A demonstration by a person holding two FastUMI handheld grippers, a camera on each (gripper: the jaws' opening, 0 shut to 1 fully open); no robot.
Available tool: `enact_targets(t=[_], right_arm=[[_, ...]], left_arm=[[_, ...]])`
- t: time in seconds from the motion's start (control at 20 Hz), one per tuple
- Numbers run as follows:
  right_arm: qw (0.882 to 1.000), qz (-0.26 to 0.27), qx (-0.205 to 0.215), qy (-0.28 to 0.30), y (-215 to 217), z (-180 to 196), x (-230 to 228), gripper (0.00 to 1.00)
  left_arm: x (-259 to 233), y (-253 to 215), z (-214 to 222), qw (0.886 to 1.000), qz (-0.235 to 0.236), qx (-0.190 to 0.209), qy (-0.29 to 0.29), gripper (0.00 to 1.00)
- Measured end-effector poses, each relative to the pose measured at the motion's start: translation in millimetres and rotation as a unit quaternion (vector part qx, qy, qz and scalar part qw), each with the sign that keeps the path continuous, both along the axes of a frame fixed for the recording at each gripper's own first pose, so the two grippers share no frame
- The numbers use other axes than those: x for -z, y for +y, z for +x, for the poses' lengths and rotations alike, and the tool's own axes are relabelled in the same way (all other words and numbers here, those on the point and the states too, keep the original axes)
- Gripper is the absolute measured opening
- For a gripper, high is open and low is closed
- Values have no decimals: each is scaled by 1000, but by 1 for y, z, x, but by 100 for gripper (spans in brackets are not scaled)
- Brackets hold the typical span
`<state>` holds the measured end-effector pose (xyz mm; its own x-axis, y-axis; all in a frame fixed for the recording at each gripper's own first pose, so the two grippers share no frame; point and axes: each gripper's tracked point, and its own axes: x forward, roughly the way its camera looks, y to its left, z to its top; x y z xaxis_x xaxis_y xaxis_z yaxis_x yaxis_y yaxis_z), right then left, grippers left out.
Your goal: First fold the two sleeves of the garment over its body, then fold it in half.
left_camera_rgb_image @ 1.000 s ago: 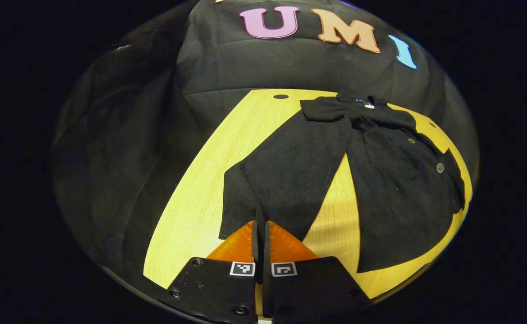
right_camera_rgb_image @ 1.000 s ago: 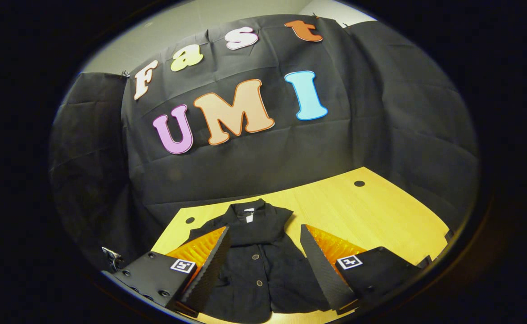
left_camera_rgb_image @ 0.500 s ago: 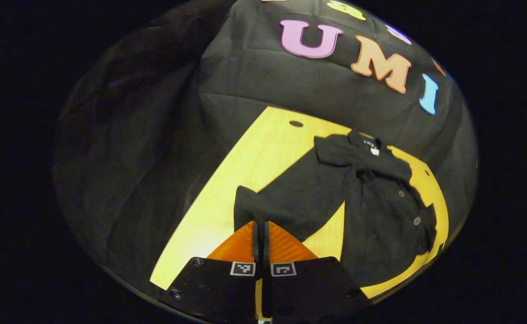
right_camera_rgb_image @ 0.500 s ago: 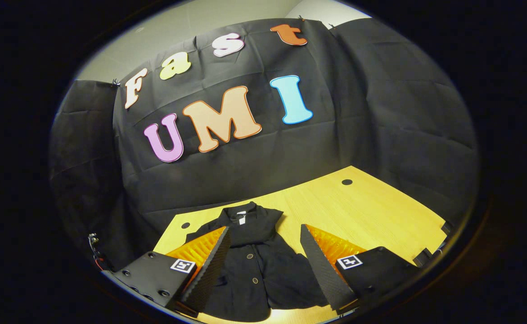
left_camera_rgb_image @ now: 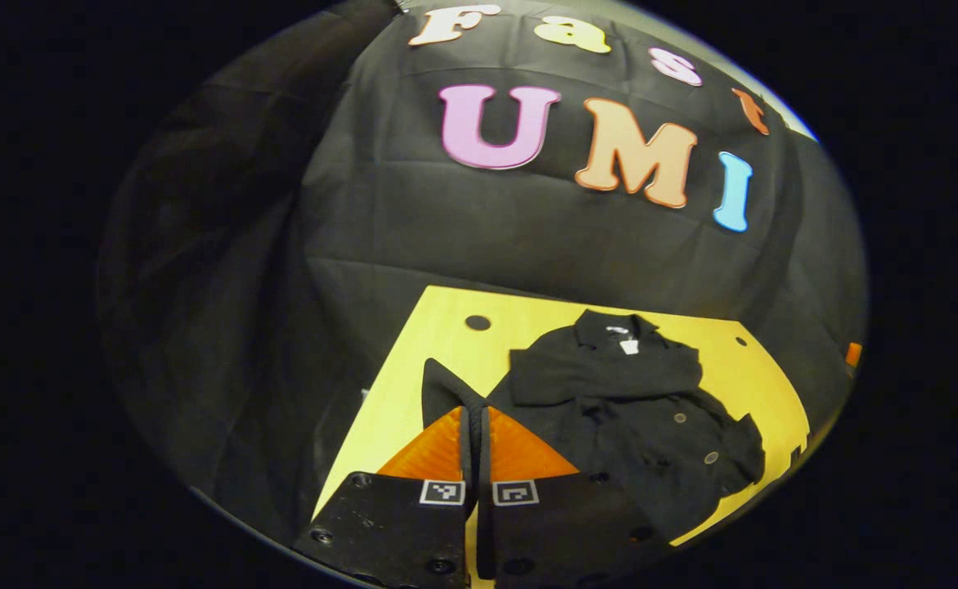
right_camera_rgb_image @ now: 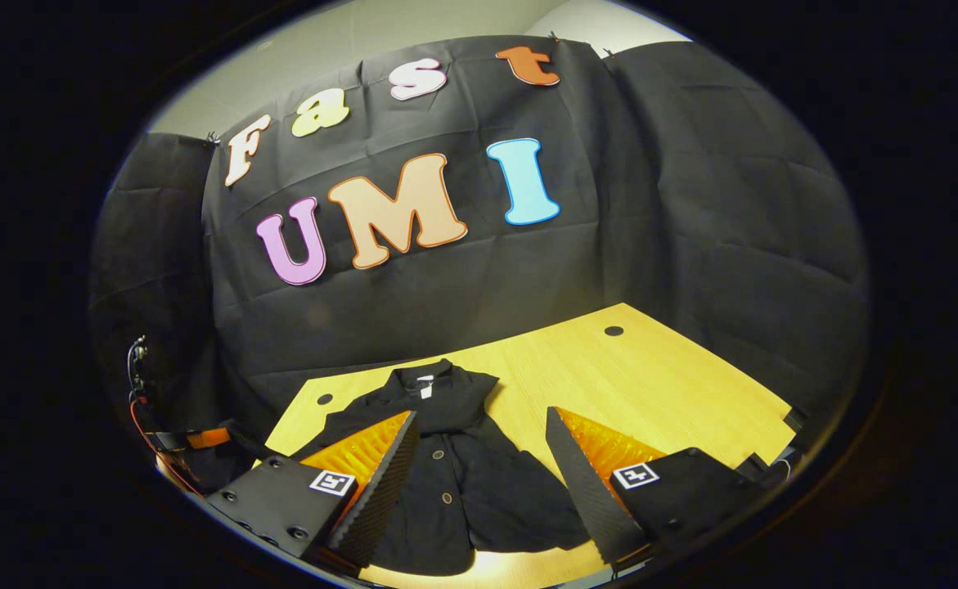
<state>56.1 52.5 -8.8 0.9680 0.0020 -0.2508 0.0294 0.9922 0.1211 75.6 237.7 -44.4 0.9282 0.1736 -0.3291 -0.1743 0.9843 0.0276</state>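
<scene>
Left gripper point(left_camera_rgb_image: 474, 425) clamped on sleeve point(left_camera_rgb_image: 446, 393) cuff — soft, limp, light garment point(right_camera_rgb_image: 446, 466); right gripper point(right_camera_rgb_image: 479, 483) apart above it.

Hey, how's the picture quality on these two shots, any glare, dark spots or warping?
Left gripper view: strong fisheye bending of the table edges; the black garment loses detail in shadow. Right gripper view: a bright glare patch on the table near the garment's hem; edges darken, focus looks sharp.

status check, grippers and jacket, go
Left hand-held gripper shut on sleeve, lifted off table. Right hand-held gripper open over jacket. Nothing in the way.
</scene>
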Motion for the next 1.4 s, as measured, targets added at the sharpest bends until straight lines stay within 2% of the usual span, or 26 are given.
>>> enact_targets(t=[0.25, 0.45, 0.8, 0.85, 0.9, 0.95, 1.05, 1.25, 1.3, 1.35, 1.4], right_arm=[[1000, 8, 3, 12, -34, -3, 6, 98], [999, 18, -3, 29, -63, 8, 16, 98], [996, 32, -34, 79, -108, 41, 39, 98], [996, 28, -37, 81, -116, 46, 39, 98], [995, 24, -41, 83, -122, 51, 39, 94], [995, 23, -45, 83, -127, 55, 37, 98], [995, 24, -52, 87, -137, 64, 37, 99], [993, 29, -52, 105, -156, 74, 47, 99], [992, 31, -53, 107, -159, 74, 47, 94], [992, 33, -55, 108, -160, 75, 48, 94], [992, 35, -58, 110, -161, 76, 49, 99]], left_arm=[[-23, -66, 46, 999, -3, 37, -33, 0], [-31, -115, 86, 998, -5, 45, -45, 0], [-16, -210, 161, 995, 41, 81, -28, 0], [-11, -226, 173, 995, 46, 90, -25, 0], [-3, -242, 184, 993, 53, 100, -20, 0], [5, -257, 194, 992, 61, 108, -15, 0], [22, -284, 214, 989, 73, 128, 0, 0], [59, -319, 239, 985, 86, 148, 31, 0], [70, -325, 246, 984, 89, 152, 42, 0], [81, -329, 252, 983, 93, 152, 49, 0], [90, -333, 257, 982, 97, 152, 59, 0]])
